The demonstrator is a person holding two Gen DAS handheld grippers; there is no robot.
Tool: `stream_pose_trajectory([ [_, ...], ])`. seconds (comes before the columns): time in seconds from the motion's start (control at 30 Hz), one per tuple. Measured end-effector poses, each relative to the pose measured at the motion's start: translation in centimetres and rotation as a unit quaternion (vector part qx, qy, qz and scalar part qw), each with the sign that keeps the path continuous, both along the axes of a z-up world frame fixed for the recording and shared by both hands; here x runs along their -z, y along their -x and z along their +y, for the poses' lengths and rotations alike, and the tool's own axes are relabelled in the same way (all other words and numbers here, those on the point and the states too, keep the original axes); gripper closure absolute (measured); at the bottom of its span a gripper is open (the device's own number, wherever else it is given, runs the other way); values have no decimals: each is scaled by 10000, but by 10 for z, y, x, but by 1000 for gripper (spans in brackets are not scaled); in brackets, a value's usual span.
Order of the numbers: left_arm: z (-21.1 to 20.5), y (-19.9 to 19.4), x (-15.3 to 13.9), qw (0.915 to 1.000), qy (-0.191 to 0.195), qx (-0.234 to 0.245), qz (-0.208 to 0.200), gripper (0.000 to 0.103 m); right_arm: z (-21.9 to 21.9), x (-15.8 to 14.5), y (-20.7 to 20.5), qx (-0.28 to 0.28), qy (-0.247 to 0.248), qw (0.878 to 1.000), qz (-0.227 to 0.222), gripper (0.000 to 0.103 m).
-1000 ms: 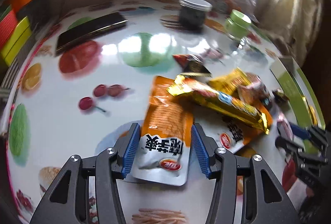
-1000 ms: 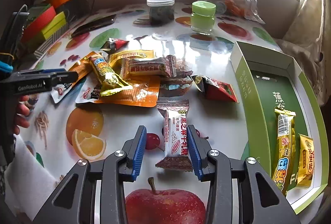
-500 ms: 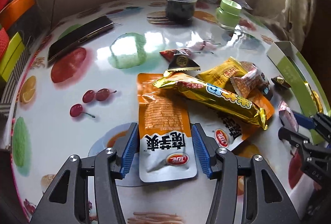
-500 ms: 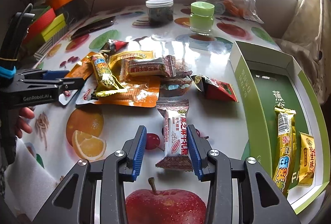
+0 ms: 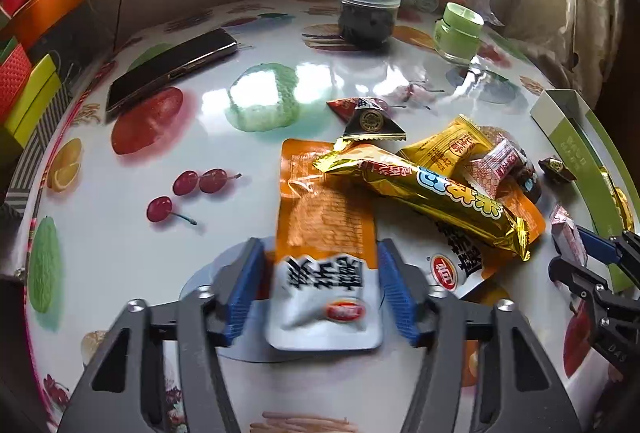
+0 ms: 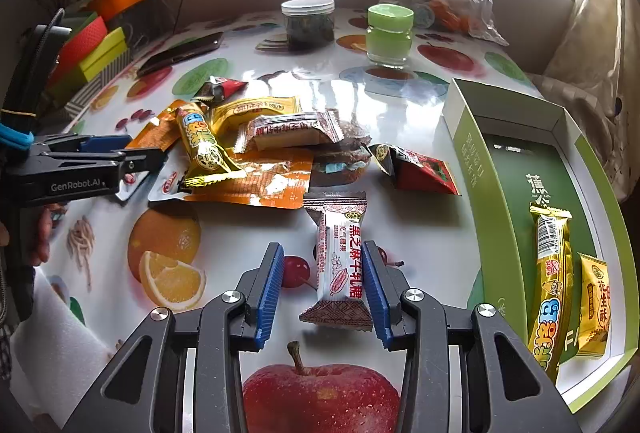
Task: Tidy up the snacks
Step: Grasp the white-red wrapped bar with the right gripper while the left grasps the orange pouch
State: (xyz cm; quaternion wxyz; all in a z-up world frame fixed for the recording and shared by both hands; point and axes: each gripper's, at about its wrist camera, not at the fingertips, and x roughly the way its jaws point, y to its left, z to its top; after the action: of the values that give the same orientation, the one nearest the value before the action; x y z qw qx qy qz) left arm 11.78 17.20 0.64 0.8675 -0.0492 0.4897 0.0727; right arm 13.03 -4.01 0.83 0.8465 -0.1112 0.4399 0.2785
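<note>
Snacks lie heaped on the fruit-printed desk (image 6: 404, 233), and two are framed by tongs. An orange and white pouch (image 5: 326, 253) lies flat between the blue pads of the left tongs (image 5: 322, 285); those jaws have just been closing, the left pad stands clear of the pouch and the right pad sits at its edge, so nothing is clamped. A long gold bar (image 5: 424, 193) lies across the pouch's upper right corner, with a yellow packet (image 5: 444, 149) and a small black triangular packet (image 5: 374, 127) just beyond. The right tongs (image 6: 324, 289) stand apart around a white and red nougat bar (image 6: 340, 257), which touches the right pad and leaves a gap at the left pad. To the right of that bar sits a green box (image 6: 472, 161), open, holding a gold bar (image 6: 550, 285) and a small yellow packet (image 6: 596, 307) side by side.
</note>
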Motion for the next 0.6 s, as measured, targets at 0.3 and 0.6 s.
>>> stream_pose_trajectory([
  [0.3, 3, 5, -4, 9997, 184, -121, -123, 55, -2, -1, 1, 26, -14, 10000, -7, 68],
  [0.6, 3, 15, -7, 9994, 232, -205, -182, 56, -6, -1, 5, 62, -124, 9999, 13, 84],
])
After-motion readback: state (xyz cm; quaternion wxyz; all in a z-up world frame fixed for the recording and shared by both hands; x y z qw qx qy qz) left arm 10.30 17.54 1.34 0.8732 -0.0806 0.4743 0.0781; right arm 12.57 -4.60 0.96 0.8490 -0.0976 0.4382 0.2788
